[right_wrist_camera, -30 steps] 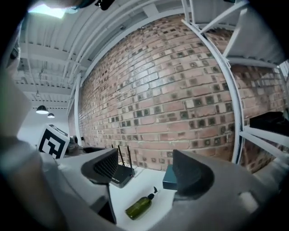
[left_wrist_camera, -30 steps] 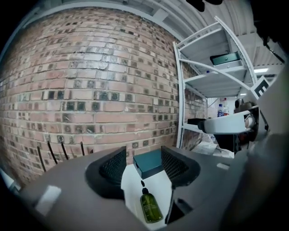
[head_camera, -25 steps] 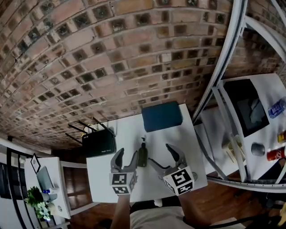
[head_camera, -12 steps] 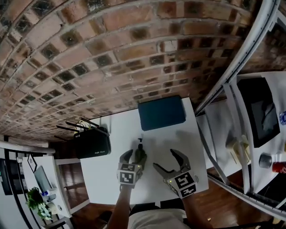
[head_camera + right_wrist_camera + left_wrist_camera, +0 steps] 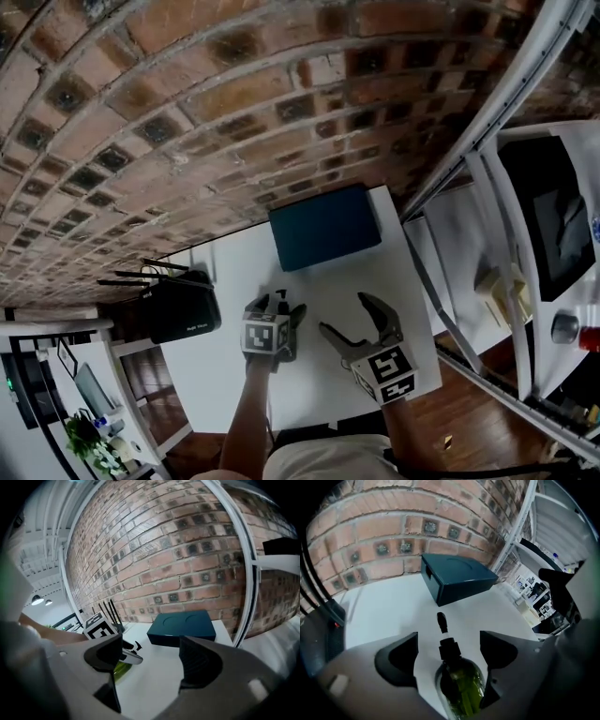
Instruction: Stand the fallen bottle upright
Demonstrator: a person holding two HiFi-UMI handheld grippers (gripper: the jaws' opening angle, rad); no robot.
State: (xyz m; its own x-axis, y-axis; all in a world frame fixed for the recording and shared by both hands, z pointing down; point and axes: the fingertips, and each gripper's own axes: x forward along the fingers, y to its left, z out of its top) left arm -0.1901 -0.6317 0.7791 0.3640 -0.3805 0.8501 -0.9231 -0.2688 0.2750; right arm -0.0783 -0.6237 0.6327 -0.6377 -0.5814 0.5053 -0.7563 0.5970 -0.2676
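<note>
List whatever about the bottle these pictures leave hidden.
- Bottle base: in the left gripper view, cut off by the bottom edge.
- Bottle body: in the head view, almost all of it is covered by the left hand-held gripper, whose jaws are opening with the bottle between them.
- Most of the bottle: in the right gripper view, behind the right hand-held gripper's own jaw; only a green sliver shows.
</note>
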